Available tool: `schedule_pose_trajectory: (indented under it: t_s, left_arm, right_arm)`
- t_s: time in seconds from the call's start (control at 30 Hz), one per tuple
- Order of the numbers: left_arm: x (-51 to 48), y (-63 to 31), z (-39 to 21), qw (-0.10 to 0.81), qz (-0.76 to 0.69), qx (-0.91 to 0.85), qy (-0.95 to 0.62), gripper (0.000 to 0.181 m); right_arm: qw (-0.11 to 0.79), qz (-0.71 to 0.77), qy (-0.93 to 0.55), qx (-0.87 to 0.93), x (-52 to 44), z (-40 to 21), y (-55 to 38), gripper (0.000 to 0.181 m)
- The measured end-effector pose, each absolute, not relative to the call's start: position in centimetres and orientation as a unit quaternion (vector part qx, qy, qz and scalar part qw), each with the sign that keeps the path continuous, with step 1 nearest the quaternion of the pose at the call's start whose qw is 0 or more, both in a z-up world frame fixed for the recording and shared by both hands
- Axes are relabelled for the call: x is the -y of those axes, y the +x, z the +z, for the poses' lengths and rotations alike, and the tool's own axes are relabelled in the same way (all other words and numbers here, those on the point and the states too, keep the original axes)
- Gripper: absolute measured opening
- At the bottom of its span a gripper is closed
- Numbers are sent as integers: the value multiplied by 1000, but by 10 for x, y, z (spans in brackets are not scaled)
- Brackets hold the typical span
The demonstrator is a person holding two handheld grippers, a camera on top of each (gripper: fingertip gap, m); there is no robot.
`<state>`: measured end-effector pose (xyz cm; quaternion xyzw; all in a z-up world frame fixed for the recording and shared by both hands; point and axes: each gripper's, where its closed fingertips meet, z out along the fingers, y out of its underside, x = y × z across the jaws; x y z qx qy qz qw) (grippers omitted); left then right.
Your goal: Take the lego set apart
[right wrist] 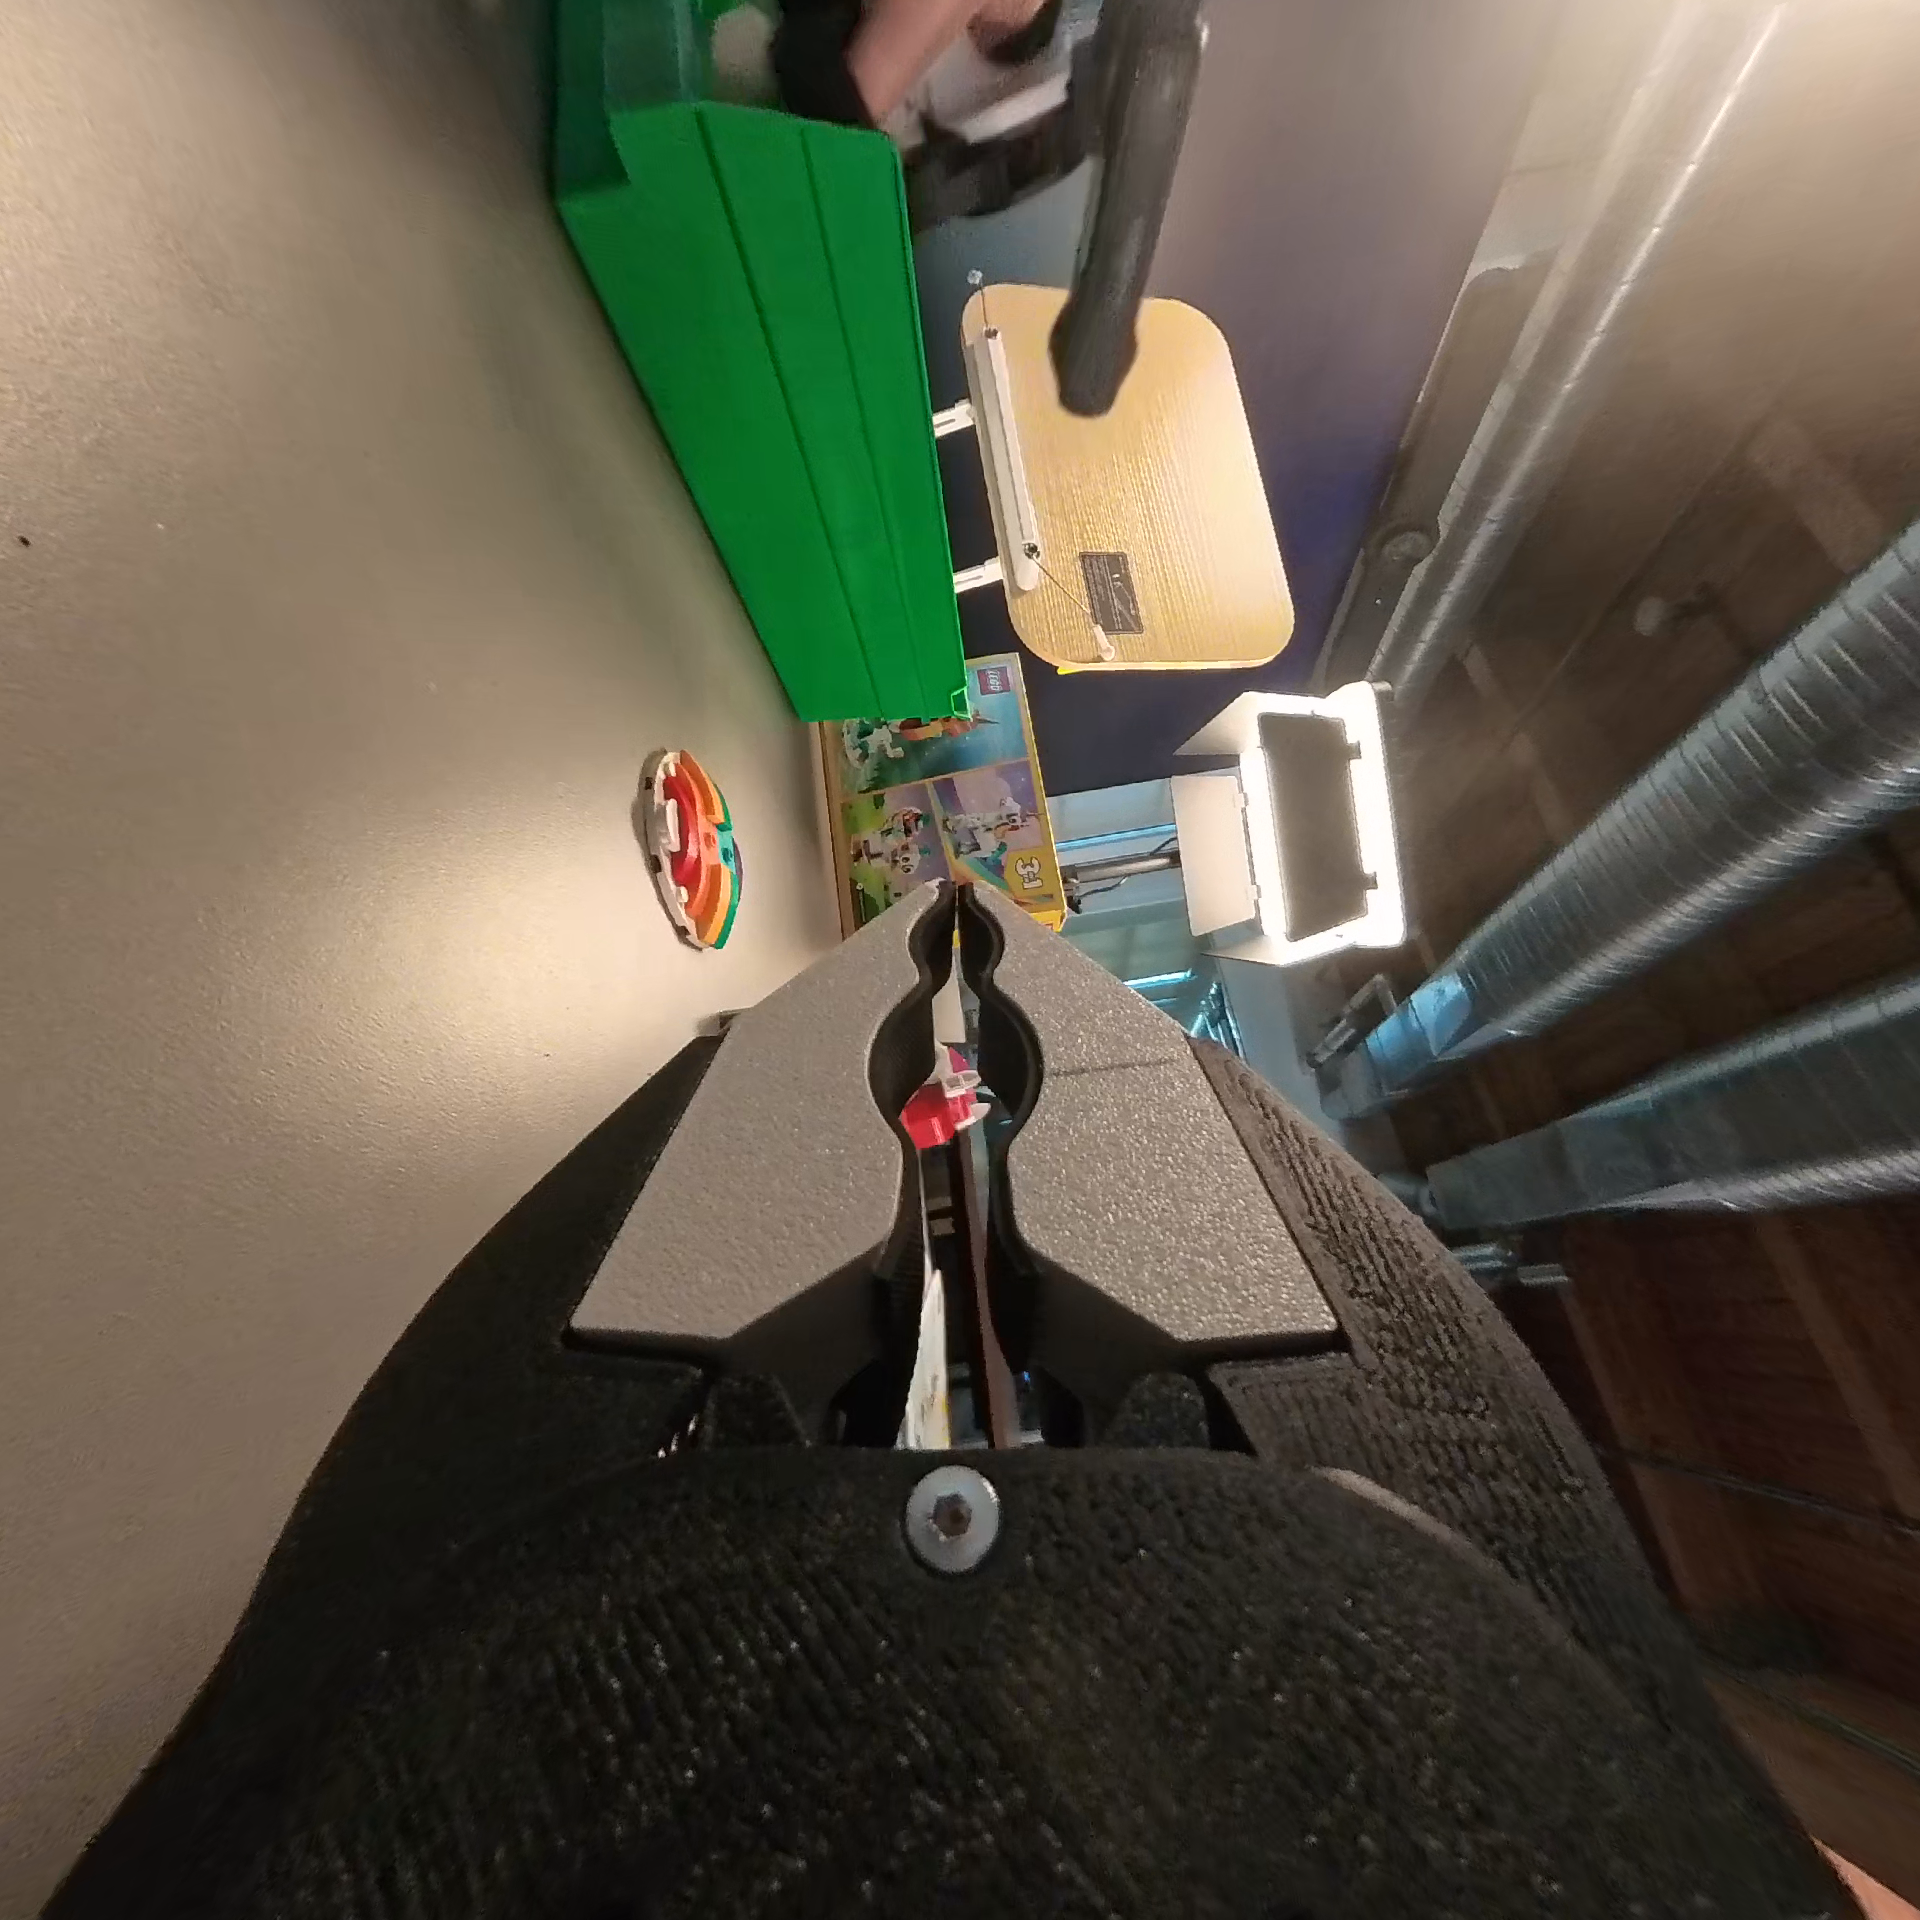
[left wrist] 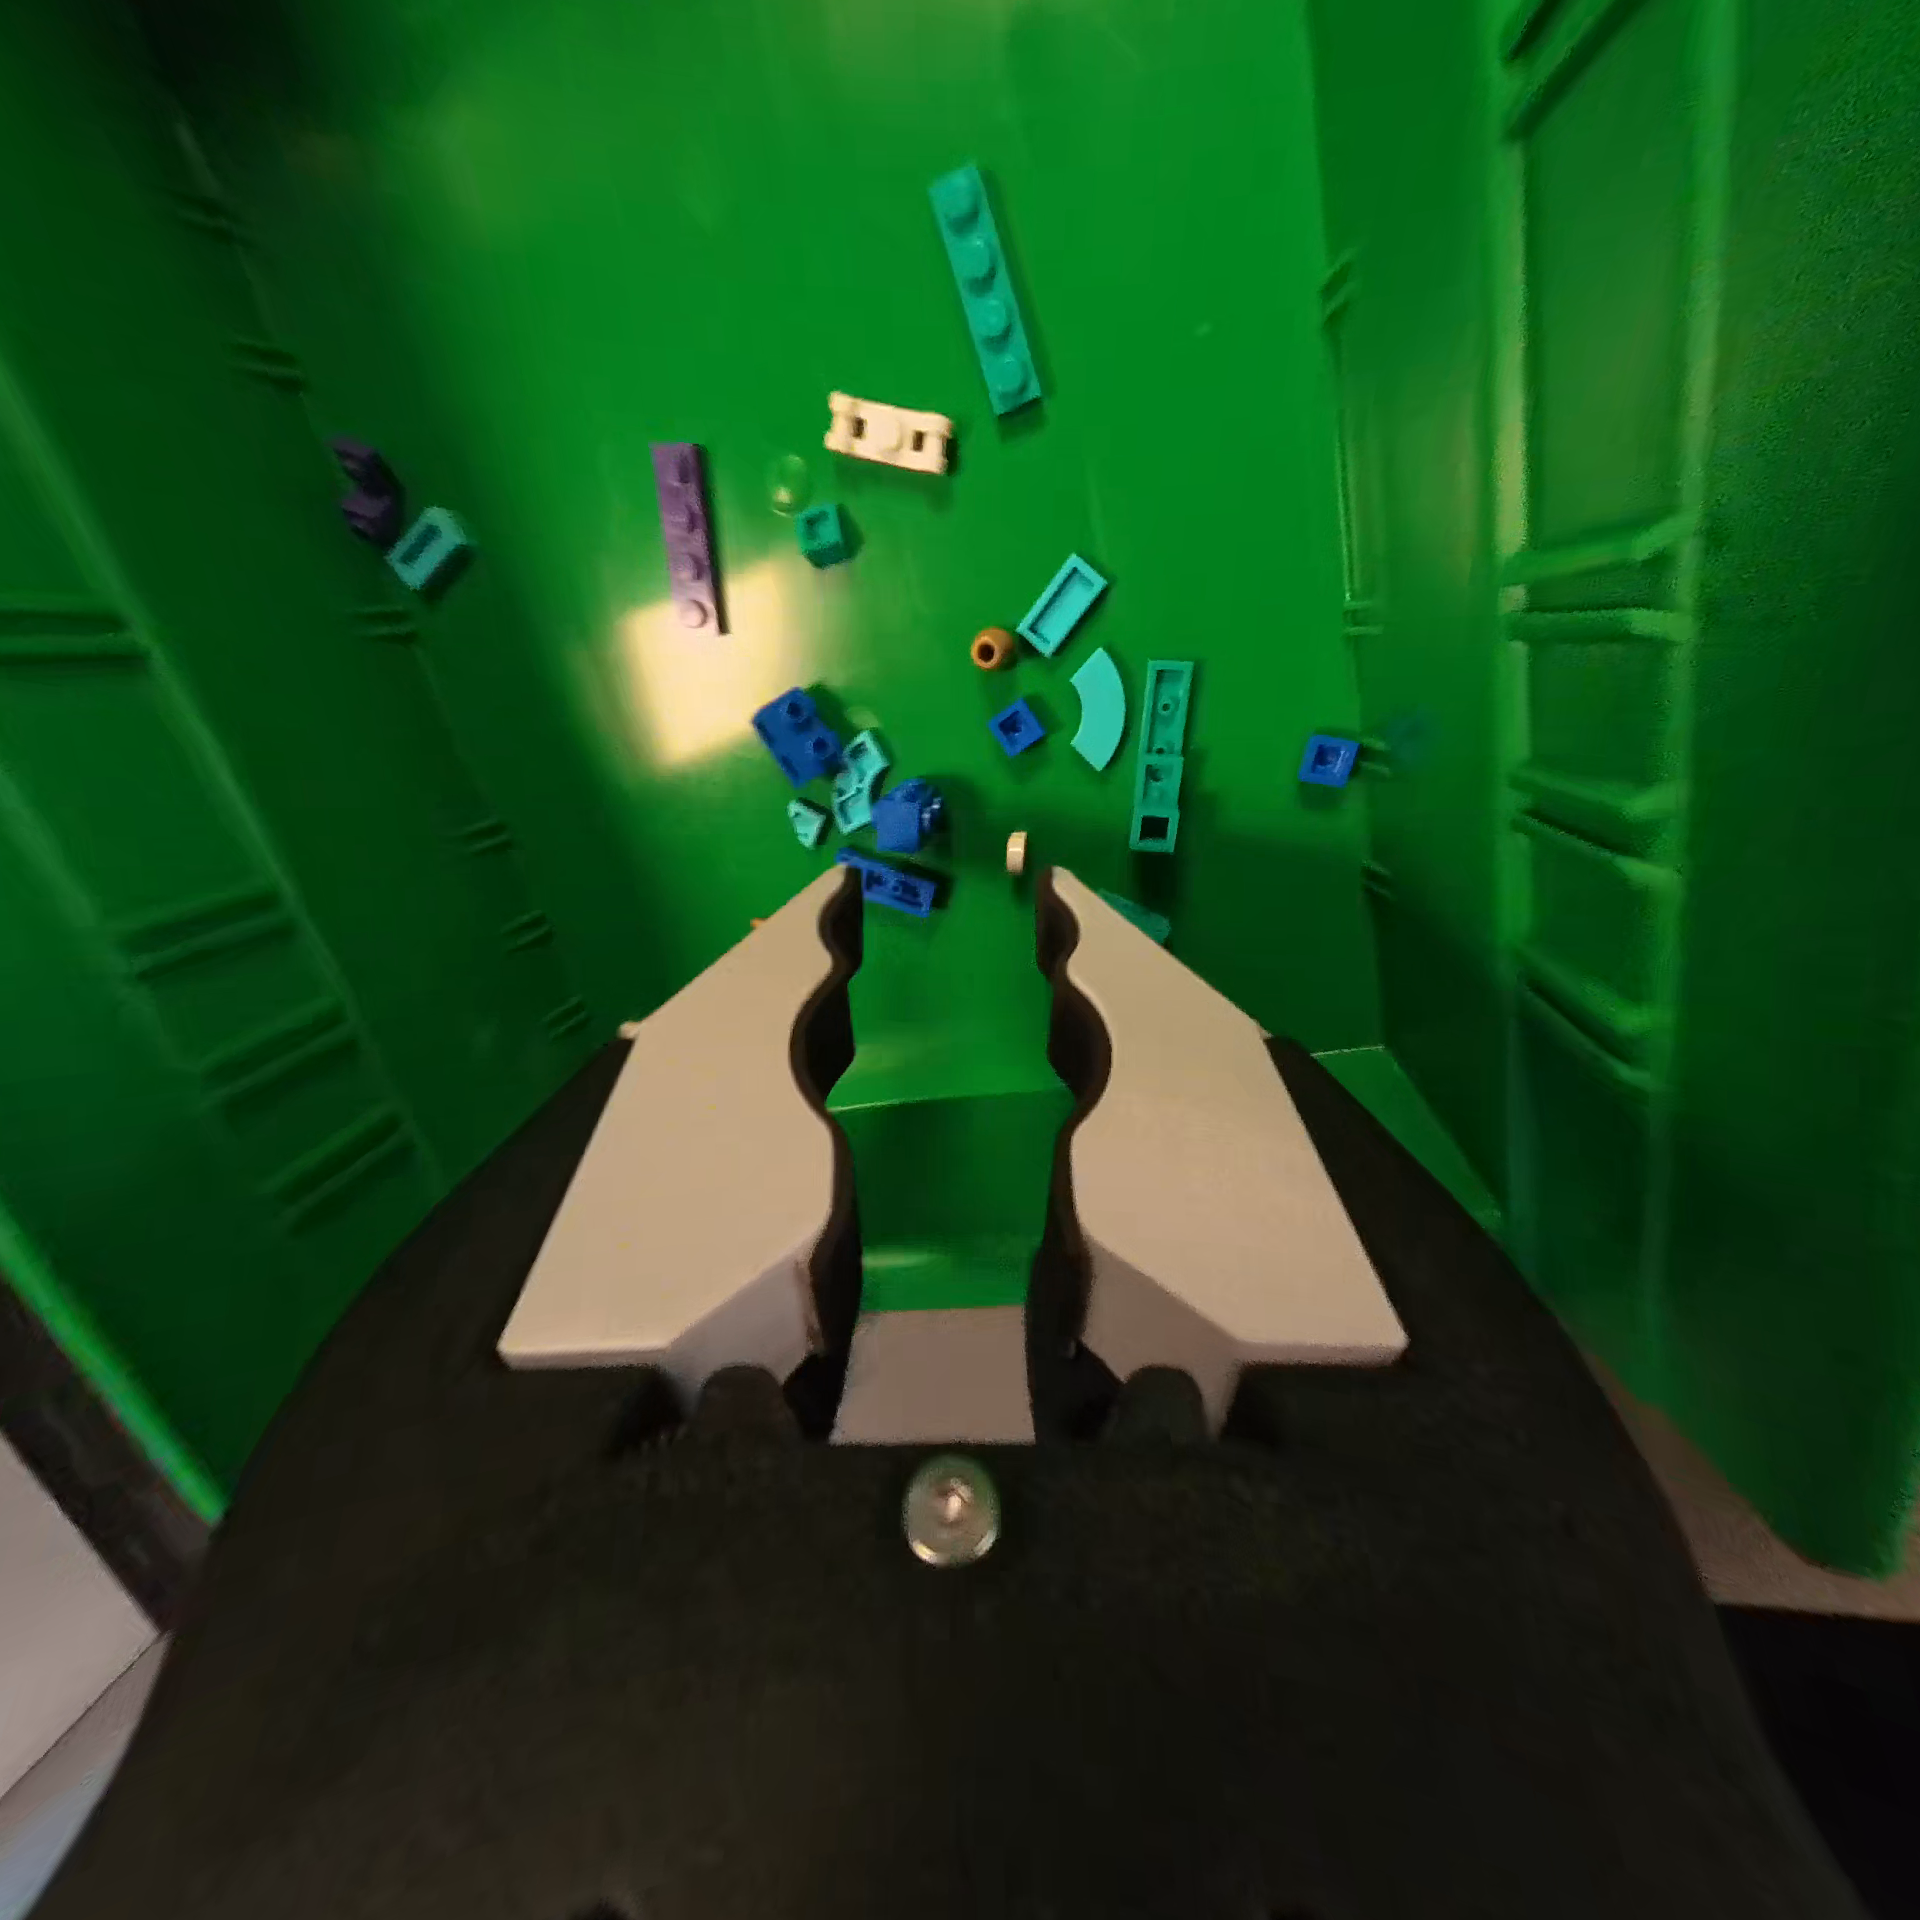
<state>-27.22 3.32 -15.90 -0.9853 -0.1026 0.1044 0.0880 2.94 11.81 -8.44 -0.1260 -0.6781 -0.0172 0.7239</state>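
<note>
Nearest the lens in the left wrist view, the left gripper (left wrist: 948, 883) hangs inside a green bin (left wrist: 312, 727), its grey fingers apart with nothing between them. The bin's ribbed walls rise close on both sides, leaving a narrow channel of bare floor ahead of the fingertips. Loose lego pieces (left wrist: 894, 790) lie scattered on the bin floor: a long teal plate (left wrist: 985, 291), a white piece (left wrist: 889, 434), a purple plate (left wrist: 690, 538), and a cluster of blue and turquoise bits just beyond the fingertips.

In the right wrist view, which is turned on its side, the right gripper (right wrist: 958, 891) has its fingers pressed together at the tips, with a small red and white lego piece (right wrist: 940, 1103) caught in the hollow between them. The pale counter (right wrist: 260, 623) is largely bare. On it rests a round red, orange and white lego assembly (right wrist: 691, 847), apart from the bin's outer wall (right wrist: 790, 416) and near a lego box (right wrist: 940, 810). Beyond are a wooden stool (right wrist: 1143, 499), a lit lamp panel (right wrist: 1320, 831) and ducting (right wrist: 1662, 883).
</note>
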Motion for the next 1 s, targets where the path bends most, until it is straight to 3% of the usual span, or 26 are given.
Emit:
schedule_pose_trajectory:
  t_s: [0.03, 0.2, 0.33, 0.43, 0.53, 0.83, 1.0]
  left_arm:
    - [-34, -272, -150, 110, 113, 107, -982, 34]
    - [-35, -271, -102, 222, 157, 137, -953, 55]
    - [-54, -258, -33, 409, 200, 114, -883, 60]
    - [-73, -196, 39, 613, 170, -17, -771, 54]
    - [-67, -130, 80, 730, 134, -134, -657, 38]
    - [-86, -34, 56, 735, 49, -277, -617, 34]
    - [-112, 29, -4, 701, -29, -333, -630, 33]
  right_arm:
    - [724, -17, -128, 678, -119, -85, 29, 0]
    - [725, -12, -151, 672, -127, -84, 30, 0]
    - [728, -12, -180, 662, -139, -81, 33, 0]
    - [729, -10, -197, 656, -146, -81, 34, 0]
    - [728, -12, -205, 654, -150, -81, 34, 0]
    - [707, -37, -262, 656, -182, -87, 43, 0]
    - [606, 30, -428, 670, -217, -122, 53, 12]
